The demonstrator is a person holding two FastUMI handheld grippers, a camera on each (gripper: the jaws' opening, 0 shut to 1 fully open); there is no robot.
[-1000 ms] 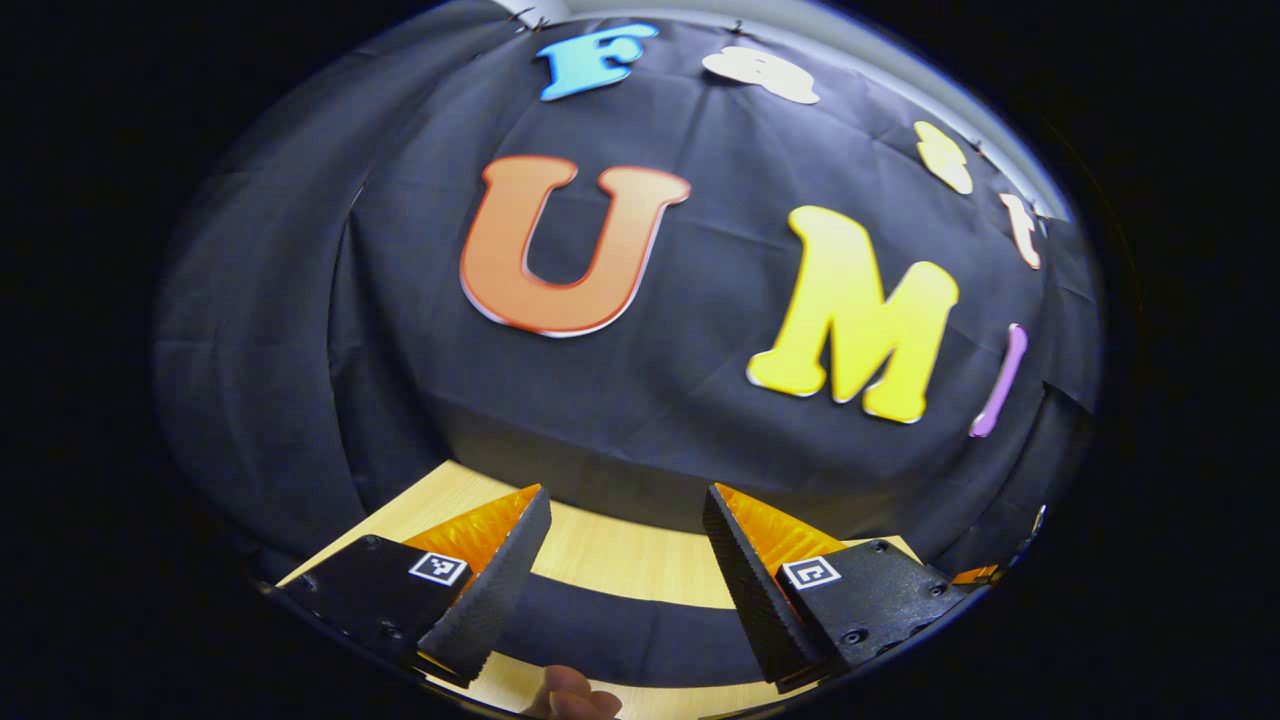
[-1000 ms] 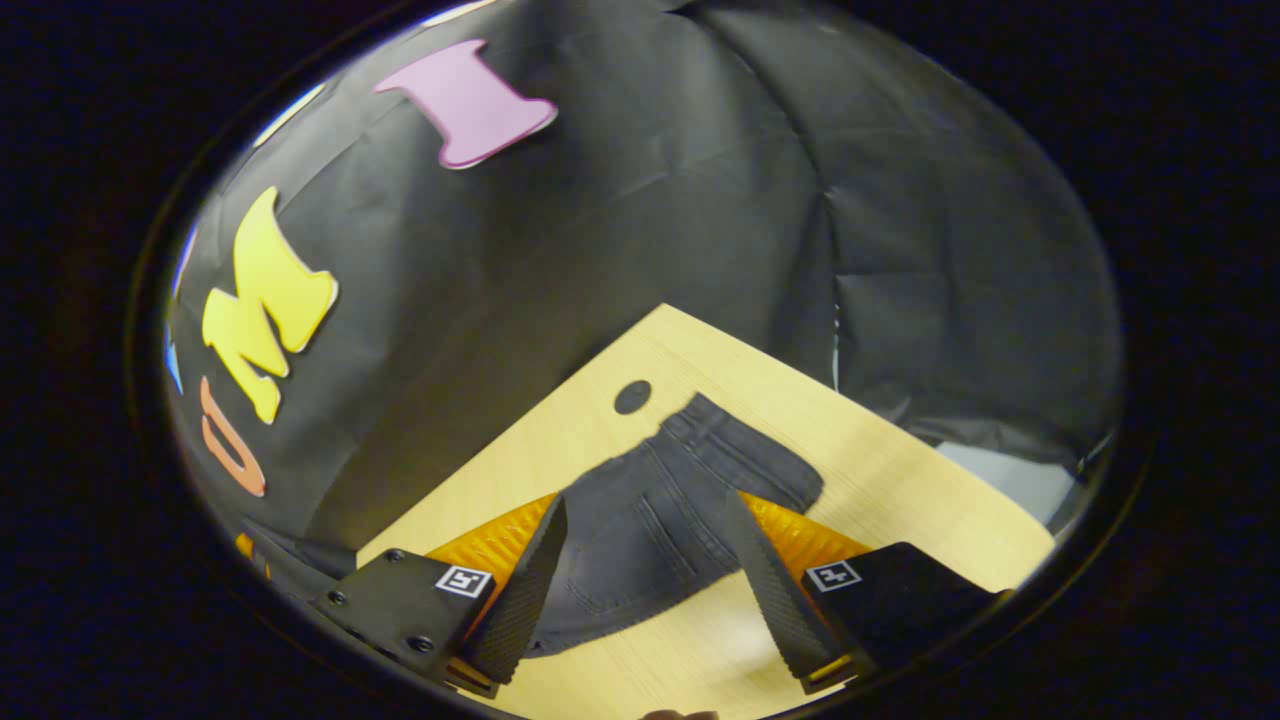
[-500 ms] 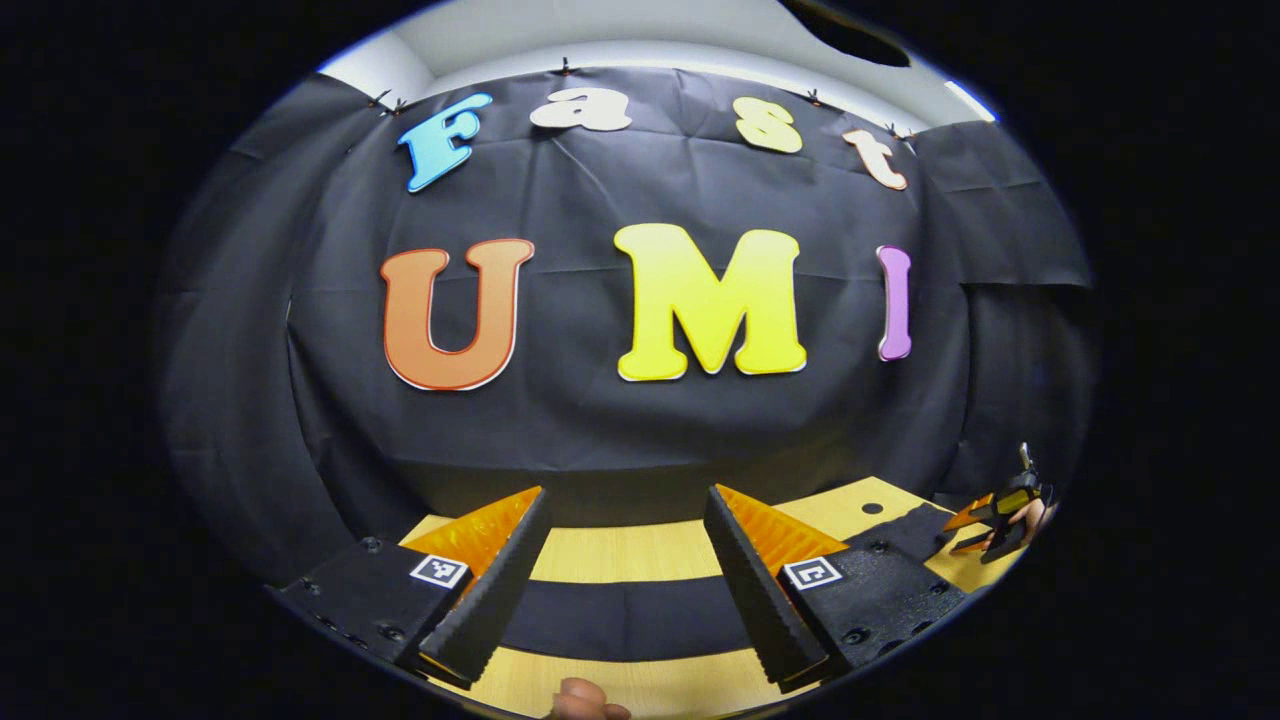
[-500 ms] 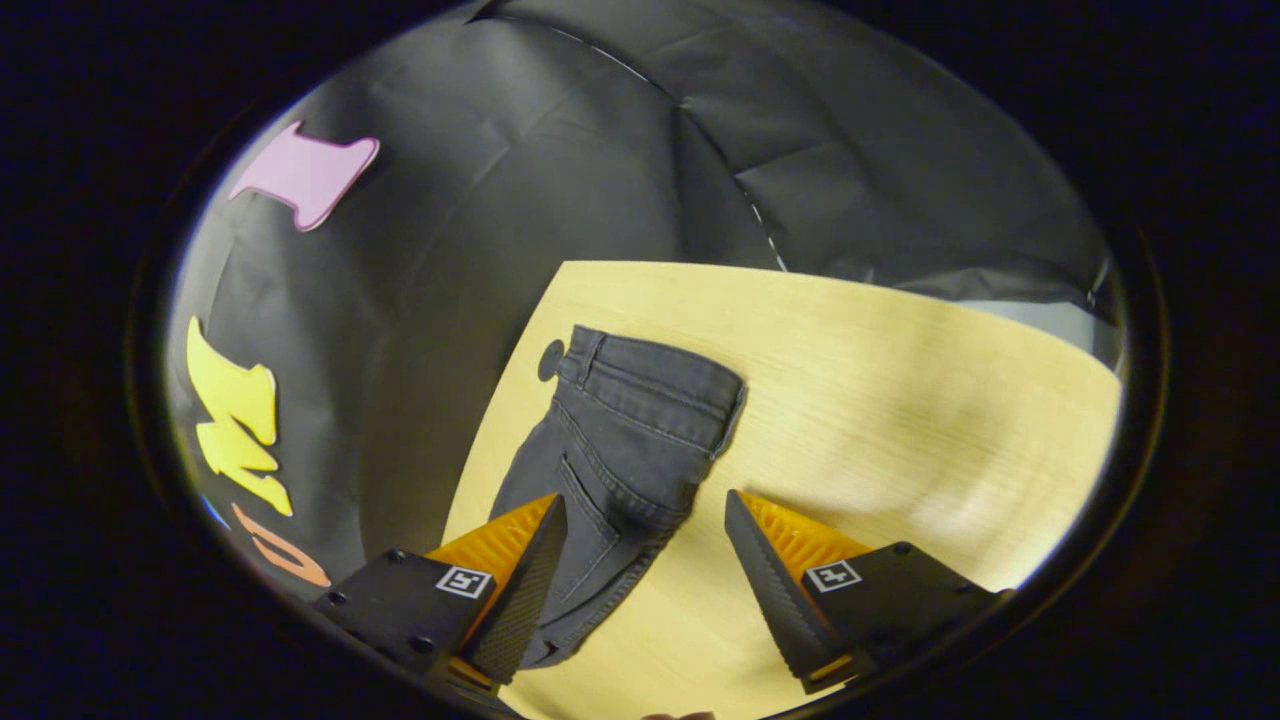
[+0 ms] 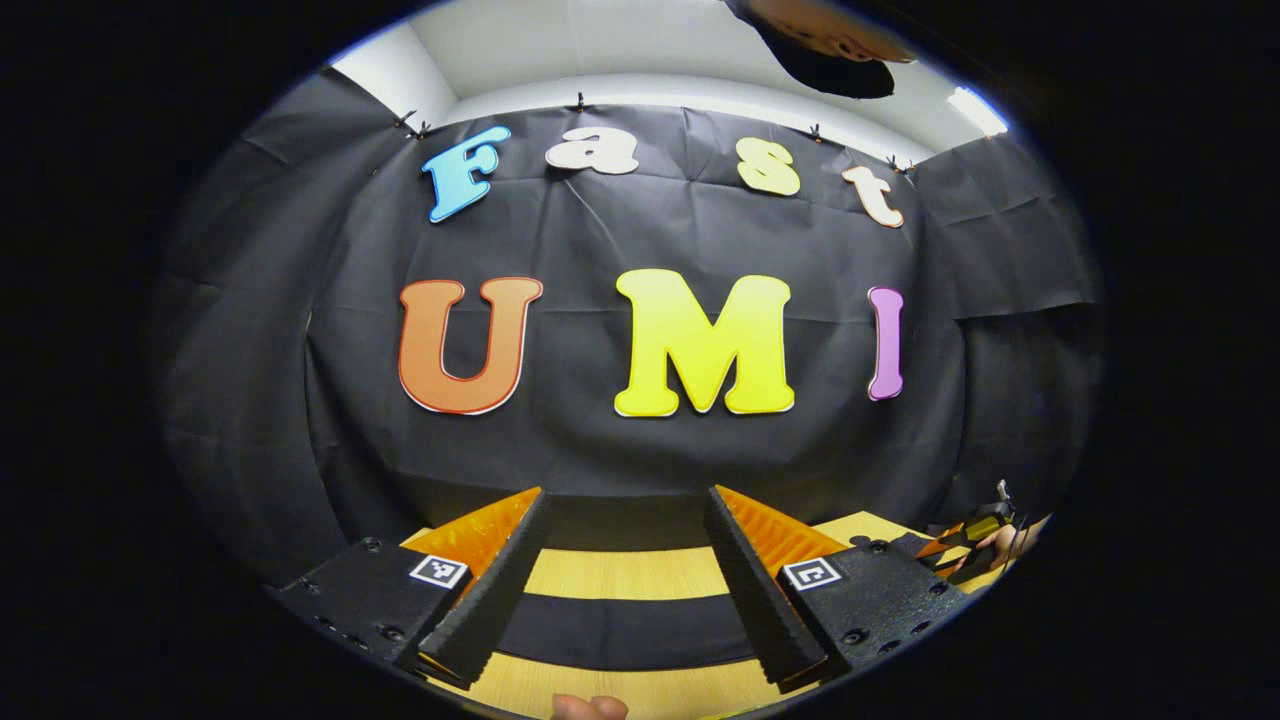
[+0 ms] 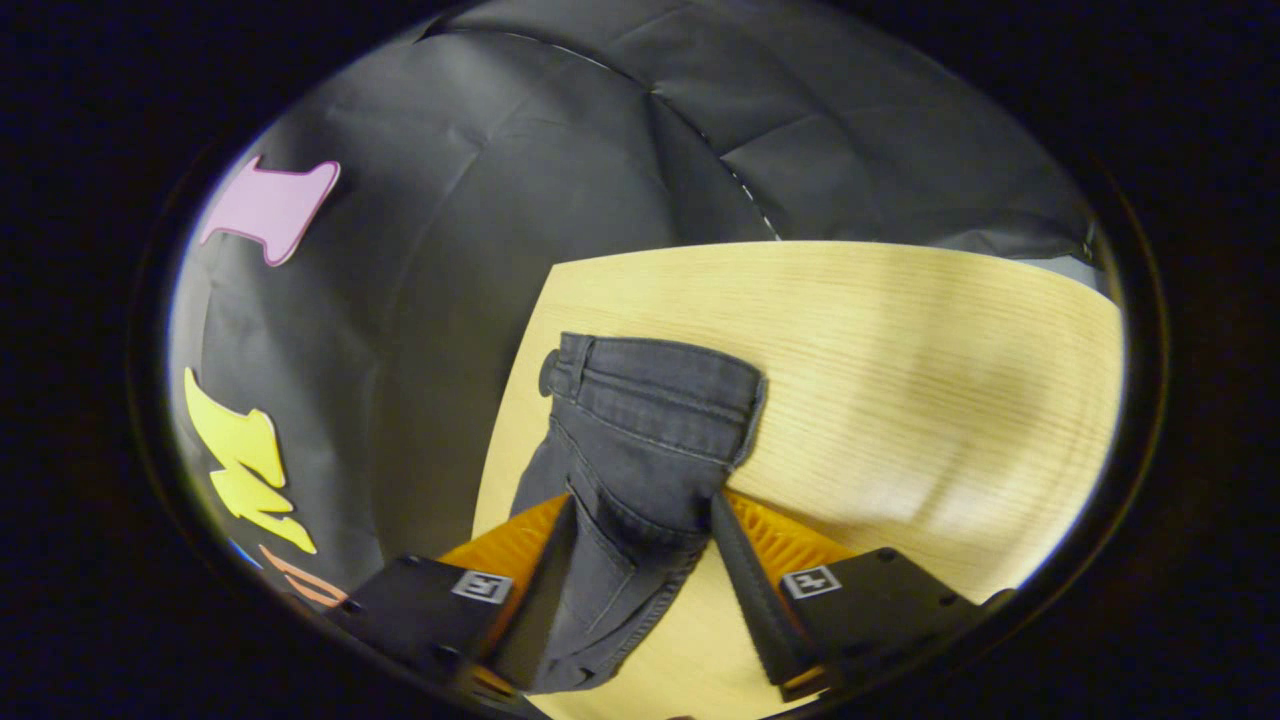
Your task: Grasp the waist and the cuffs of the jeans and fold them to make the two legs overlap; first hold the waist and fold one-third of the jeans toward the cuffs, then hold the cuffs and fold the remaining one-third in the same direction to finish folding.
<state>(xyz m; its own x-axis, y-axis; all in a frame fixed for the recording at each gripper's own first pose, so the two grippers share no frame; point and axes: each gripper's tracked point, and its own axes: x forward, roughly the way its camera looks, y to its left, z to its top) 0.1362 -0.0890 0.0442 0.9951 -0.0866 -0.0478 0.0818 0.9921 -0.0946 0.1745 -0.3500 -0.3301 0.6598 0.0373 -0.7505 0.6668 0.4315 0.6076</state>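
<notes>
Dark grey jeans point(image 6: 650, 420) lie flat on the wooden table point(image 6: 900, 380), waistband toward the far edge and legs folded together. My right gripper point(image 6: 642, 500) hovers low over the hip area, its fingers partly closed on either side of the fabric but still open. In the left gripper view a dark band of the jeans point(image 5: 620, 630) crosses the table point(image 5: 620, 572) under my left gripper point(image 5: 624, 497), which is wide open with nothing between its fingers. The right gripper point(image 5: 975, 540) shows far off at the right edge, held by a hand.
The black cloth wall point(image 5: 600, 450) rises right behind the table's far edge. A small dark hole point(image 6: 548, 372) in the tabletop sits beside the waistband. Bare wood point(image 6: 950, 450) extends to the right of the jeans. A fingertip point(image 5: 590, 707) shows at the bottom.
My right gripper has moved down closer to the jeans and its fingers have narrowed around the hip area. The left gripper has tipped up slightly and stays wide open.
</notes>
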